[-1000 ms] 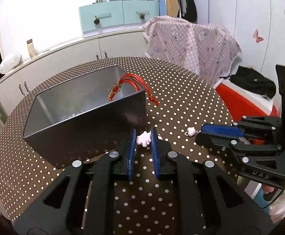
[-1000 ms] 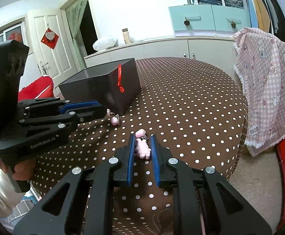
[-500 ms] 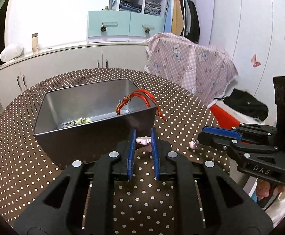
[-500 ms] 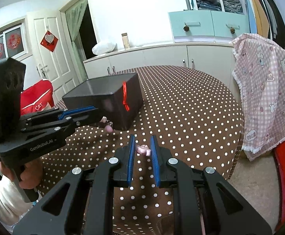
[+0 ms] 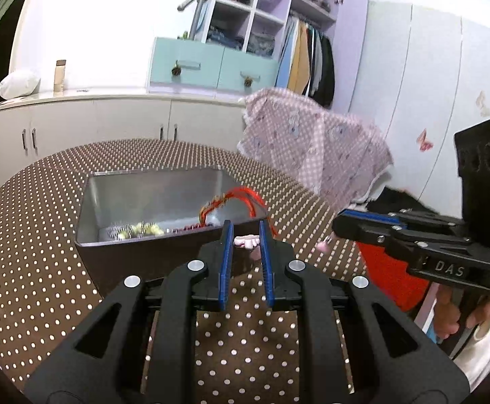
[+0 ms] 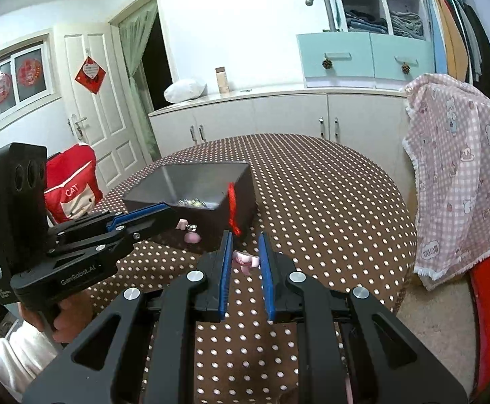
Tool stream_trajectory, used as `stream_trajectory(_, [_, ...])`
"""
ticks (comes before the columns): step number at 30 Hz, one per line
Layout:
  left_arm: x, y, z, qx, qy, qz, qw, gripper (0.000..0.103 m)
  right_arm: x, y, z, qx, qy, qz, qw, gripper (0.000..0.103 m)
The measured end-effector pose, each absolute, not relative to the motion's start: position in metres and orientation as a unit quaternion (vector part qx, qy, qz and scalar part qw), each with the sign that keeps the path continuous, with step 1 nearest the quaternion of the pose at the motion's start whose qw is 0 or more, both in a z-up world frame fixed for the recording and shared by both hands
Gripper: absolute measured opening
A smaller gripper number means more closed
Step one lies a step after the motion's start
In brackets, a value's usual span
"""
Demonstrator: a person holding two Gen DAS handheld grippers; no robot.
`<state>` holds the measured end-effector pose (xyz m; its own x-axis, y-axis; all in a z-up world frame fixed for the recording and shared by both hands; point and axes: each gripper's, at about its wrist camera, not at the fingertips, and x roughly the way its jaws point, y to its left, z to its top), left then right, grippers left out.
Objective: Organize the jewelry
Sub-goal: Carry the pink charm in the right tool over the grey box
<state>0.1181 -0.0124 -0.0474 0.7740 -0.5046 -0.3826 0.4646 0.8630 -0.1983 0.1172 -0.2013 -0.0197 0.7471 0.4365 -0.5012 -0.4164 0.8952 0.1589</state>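
Tongs first: the left gripper [image 5: 246, 240] is pinching a small pink charm [image 5: 247, 241] between its blue pads, and the right gripper [image 6: 245, 259] is pinching a second pink charm [image 6: 245, 260] the same way. Both pieces are clear of the table, each caught near the pad tips with part of it hanging below the jaws. In the right wrist view the left charm's metal clasp and a pink bead dangle free just beside the dark box [image 6: 241, 185].

The left gripper is close to the near rim of the box, above its near right corner, where a red cord [image 5: 245, 197] loops over the edge. Inside, on the silvery floor by the near wall, lies a pale green beaded piece [image 5: 137, 229]. The right gripper hangs over the dotted table [image 6: 329, 202] off the box's right side, short of its rim.

Risks, as I judge them: the holds are shallow, so a jolt or tilt could let a charm slide out and fall on the table short of the box. The dangling clasp could snag on the red cord as the left charm crosses the rim, dragging the cord or shifting the box. The two grippers are near each other; if both reach for the same corner they may collide.
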Motion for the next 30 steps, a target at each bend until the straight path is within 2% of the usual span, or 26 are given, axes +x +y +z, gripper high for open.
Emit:
stream_trajectory(10, [0.135, 0.011, -0.039, -0.105, 0.222, -0.263, 0.933, 0.016, 0.125, -0.172, 0.000, -0.006, 0.252, 0.253, 0.934, 0.014])
stream_trajectory(30, [0.158, 0.030, -0.020, -0.121, 0.230, -0.276, 0.925, 0.016, 0.164, -0.136, 0.002, -0.019, 0.270, 0.272, 0.923, 0.014])
